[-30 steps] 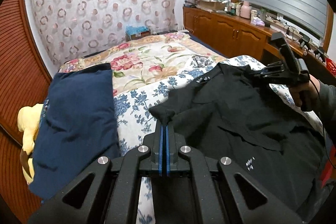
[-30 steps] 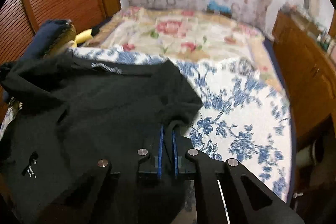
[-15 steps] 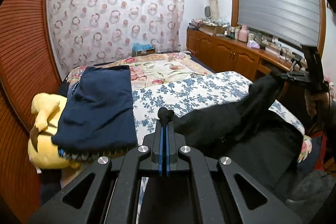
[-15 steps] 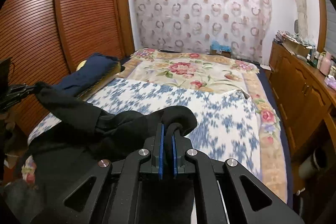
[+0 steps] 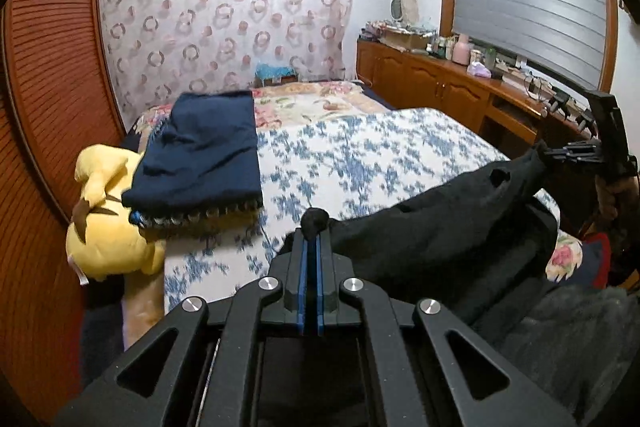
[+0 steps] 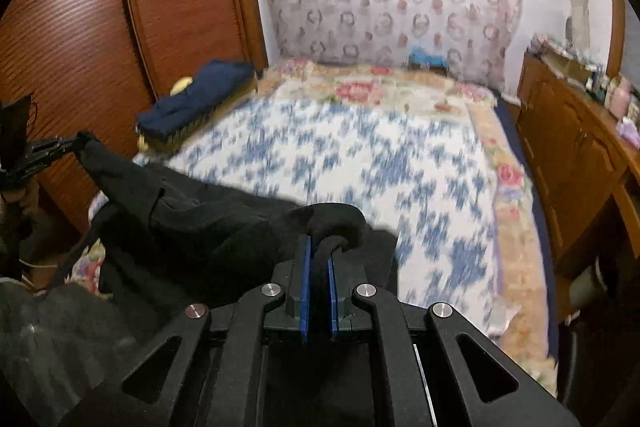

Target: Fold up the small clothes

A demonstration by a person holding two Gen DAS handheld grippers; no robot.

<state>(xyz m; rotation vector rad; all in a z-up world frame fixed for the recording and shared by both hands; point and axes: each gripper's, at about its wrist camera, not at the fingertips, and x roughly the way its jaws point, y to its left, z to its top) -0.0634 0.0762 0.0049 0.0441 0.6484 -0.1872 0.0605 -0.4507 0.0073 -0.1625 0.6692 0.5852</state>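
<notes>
A black garment [image 5: 432, 231] hangs stretched between my two grippers at the near edge of the bed, lifted off the blue-flowered cover [image 5: 360, 163]. My left gripper [image 5: 311, 239] is shut on one bunched corner of it. My right gripper [image 6: 320, 251] is shut on the other corner [image 6: 332, 223]. The right gripper shows in the left wrist view [image 5: 576, 153] at the right. The left gripper shows in the right wrist view [image 6: 44, 147] at the left. The garment's lower part droops below the bed edge, out of view.
Folded navy clothes [image 5: 200, 147] lie on a stack at the bed's left side, partly on a yellow plush toy [image 5: 108, 227]. A wooden slatted wardrobe [image 6: 80, 39] stands left. A wooden dresser [image 5: 460, 87] with clutter runs along the right.
Both grippers have lifted the black garment off the bed and pulled it back toward the near edge. It lay spread on the cover before; now it hangs between them.
</notes>
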